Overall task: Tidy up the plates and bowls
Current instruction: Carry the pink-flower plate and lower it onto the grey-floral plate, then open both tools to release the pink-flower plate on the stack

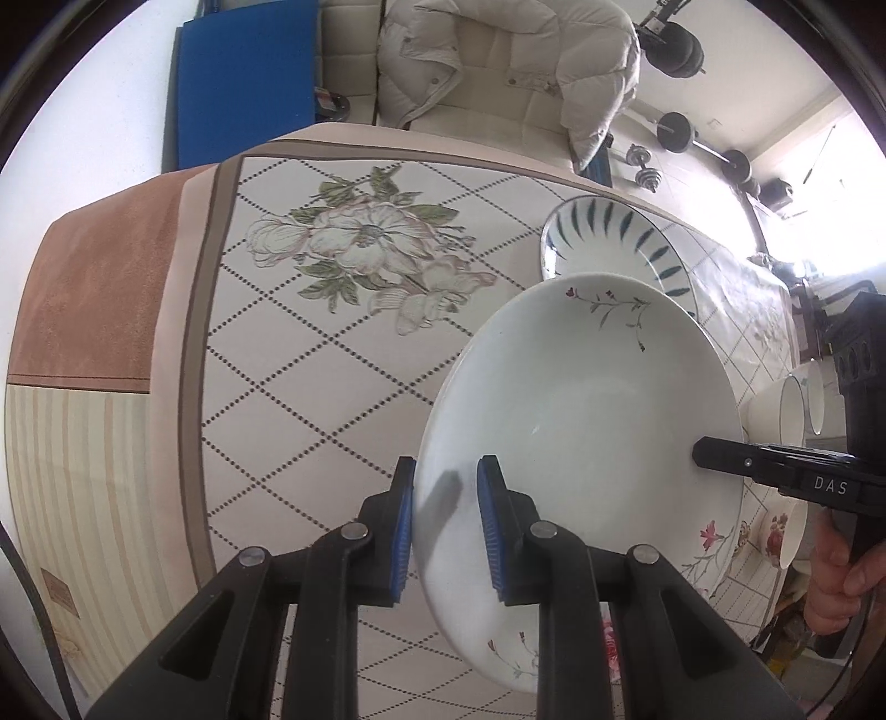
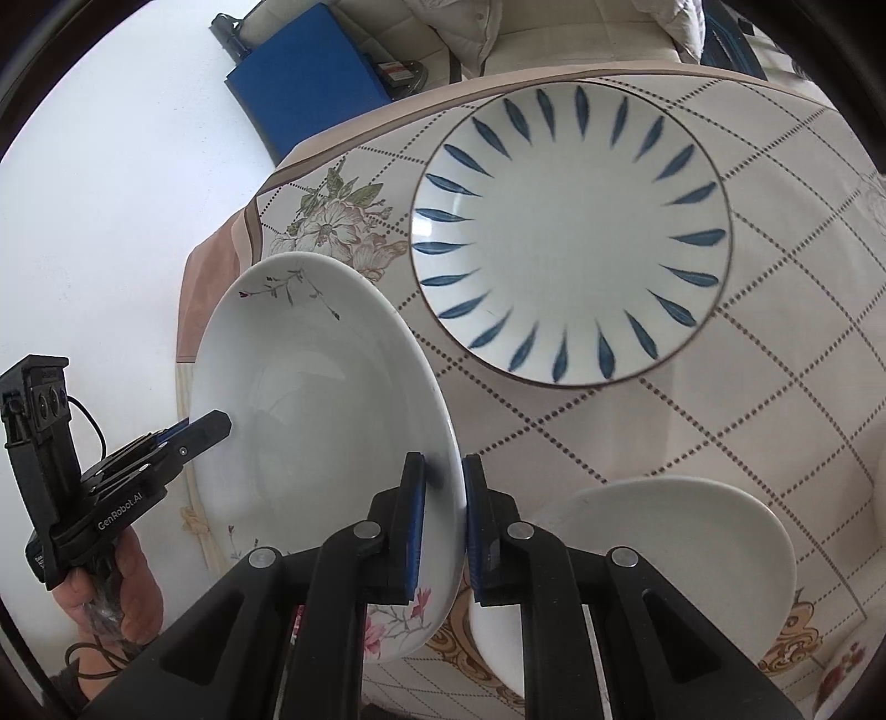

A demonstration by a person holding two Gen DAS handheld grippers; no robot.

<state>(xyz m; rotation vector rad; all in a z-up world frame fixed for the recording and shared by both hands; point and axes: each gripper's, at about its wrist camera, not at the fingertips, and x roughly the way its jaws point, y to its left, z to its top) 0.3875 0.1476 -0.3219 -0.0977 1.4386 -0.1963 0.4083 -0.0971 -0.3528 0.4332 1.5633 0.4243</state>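
held tilted above the table (image 1: 310, 387): floral plate (image 1: 581, 399), left gripper (image 1: 446, 520) on its near-left rim, right gripper (image 2: 444, 520) on the opposite rim. beyond it, flat on the table, leaf-pattern plate (image 2: 570, 238). near right of the floral plate, another plate (image 2: 692, 531). behind the table, a sofa (image 1: 487, 99) with a jacket (image 1: 498, 50) on it.

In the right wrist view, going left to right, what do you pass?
Left gripper → floral plate → right gripper → blue-leaf plate, farther back on the tablecloth.
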